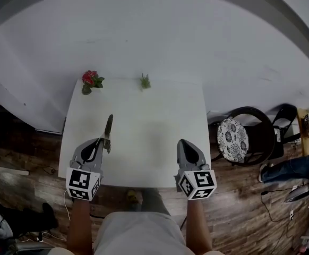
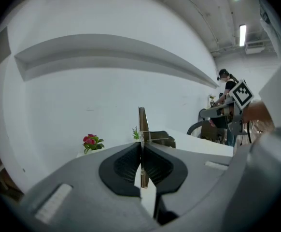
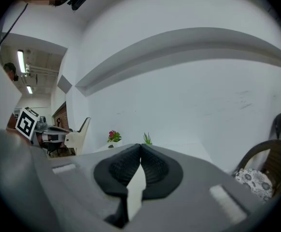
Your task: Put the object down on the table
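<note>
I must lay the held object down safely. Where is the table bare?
The white table is bare across its middle and right, from the thin object in the left gripper to the right gripper. Only the back edge is occupied: red flowers at the left corner, small green plant midway.

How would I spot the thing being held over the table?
Start at the white table by the wall. Over its near left part, the left gripper is shut on a thin dark strip that points toward the wall. Unlike the red-flowered plant and green plant at the far edge, it is long, narrow and clamped; the right gripper holds nothing.
</note>
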The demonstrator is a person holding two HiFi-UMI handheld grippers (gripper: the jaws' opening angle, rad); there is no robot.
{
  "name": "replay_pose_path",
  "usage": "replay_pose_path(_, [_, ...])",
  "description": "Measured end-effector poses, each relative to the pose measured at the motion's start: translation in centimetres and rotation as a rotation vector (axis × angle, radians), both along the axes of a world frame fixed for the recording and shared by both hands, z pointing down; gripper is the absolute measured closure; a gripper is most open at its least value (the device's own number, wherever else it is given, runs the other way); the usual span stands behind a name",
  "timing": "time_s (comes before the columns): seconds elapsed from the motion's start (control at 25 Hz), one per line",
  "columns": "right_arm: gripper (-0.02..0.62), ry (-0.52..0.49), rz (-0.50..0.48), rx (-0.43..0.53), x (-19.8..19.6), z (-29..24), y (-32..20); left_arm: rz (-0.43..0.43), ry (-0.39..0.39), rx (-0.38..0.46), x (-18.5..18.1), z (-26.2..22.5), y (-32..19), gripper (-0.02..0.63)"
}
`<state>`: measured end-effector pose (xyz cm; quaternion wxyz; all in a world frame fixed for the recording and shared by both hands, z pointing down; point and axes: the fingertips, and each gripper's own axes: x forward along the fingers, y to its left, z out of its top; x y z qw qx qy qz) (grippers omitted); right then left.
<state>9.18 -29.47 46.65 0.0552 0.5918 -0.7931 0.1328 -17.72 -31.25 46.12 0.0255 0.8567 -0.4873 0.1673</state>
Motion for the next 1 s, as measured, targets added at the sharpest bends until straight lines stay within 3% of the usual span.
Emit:
replay_pose_path(0.2, [0.592,0.002,-0.016,-0.013,0.0,0.5,-1.0,0.032,-0.079,-0.003,1.2,1.3,-0.9,0.595])
replay_pose_path(0.4, [0.592,0.002,-0.031,-0.021,-0.3,0.9,-1.9,0.080,-0.228,0.007,1.9,2.6,-1.4,0.595])
replay_pose_path(1.0, [0.592,-0.005,-0.033,-0.036,0.6,2.4,-2.6,0.204,-0.517,-0.009,4.1,7.4,-2.3,0.595])
